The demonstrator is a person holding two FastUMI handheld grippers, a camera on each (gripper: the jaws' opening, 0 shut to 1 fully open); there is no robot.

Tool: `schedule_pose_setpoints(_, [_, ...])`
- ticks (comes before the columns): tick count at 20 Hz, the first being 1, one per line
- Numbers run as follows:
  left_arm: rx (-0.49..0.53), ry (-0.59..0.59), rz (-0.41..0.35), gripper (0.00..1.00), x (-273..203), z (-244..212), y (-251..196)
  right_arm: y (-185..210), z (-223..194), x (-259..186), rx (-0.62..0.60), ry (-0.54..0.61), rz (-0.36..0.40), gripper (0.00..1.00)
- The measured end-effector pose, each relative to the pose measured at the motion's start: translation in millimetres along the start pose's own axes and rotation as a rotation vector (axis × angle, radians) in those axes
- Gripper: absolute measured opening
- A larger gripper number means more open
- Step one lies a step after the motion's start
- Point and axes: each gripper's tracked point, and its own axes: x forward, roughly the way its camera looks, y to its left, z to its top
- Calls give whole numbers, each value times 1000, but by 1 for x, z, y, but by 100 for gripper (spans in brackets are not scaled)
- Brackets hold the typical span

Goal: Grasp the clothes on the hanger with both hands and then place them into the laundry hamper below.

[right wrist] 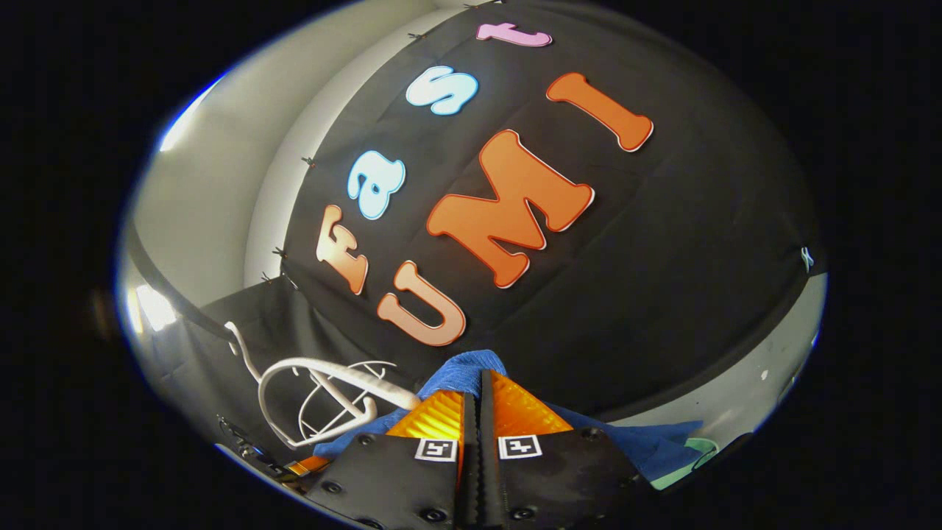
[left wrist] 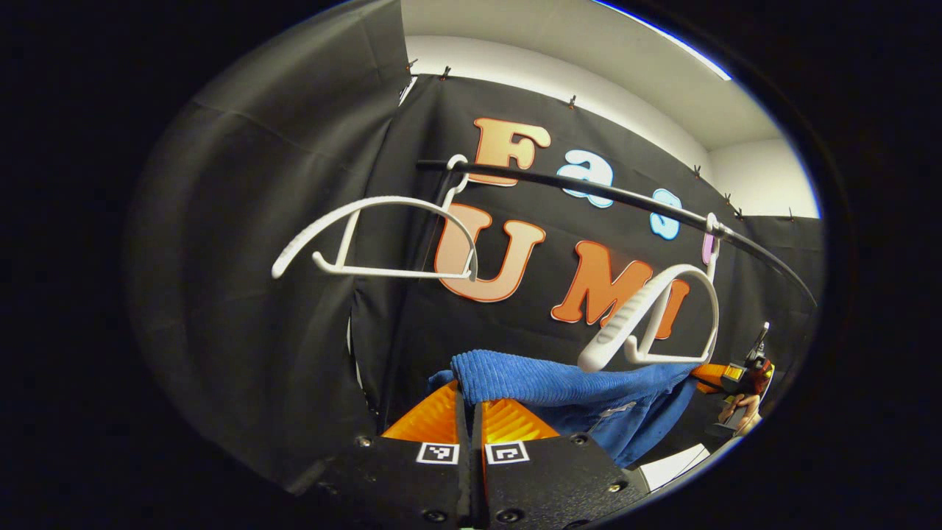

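A blue ribbed garment (left wrist: 559,383) stretches between both grippers, below the rail. In the left gripper view my left gripper (left wrist: 469,401) is shut on its near edge, and the cloth runs off to the right toward the other gripper (left wrist: 725,377) and a hand (left wrist: 743,408). In the right gripper view my right gripper (right wrist: 477,383) is shut on the blue garment (right wrist: 460,368), which bunches over the fingertips and hangs down at both sides. Two bare white hangers (left wrist: 375,239) (left wrist: 655,316) hang on the dark rail (left wrist: 625,197). The hamper is out of sight.
Black cloth walls close in at the left and the back. The white hangers (right wrist: 324,397) sit low at the left of the right gripper view. A pale green edge (right wrist: 688,460) peeks out beneath the blue cloth at the lower right. White wall and ceiling lie above.
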Motion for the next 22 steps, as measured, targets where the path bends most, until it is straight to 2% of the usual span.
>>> schedule_pose_setpoints(8, [-24,97,3,0,-11,-56,-13,-21,-47,-46,-77,34,-139,7])
schedule_pose_setpoints(22, [-5,259,-111,0,-19,-141,-97,-36,-136,-98,-299,176,-303,7])
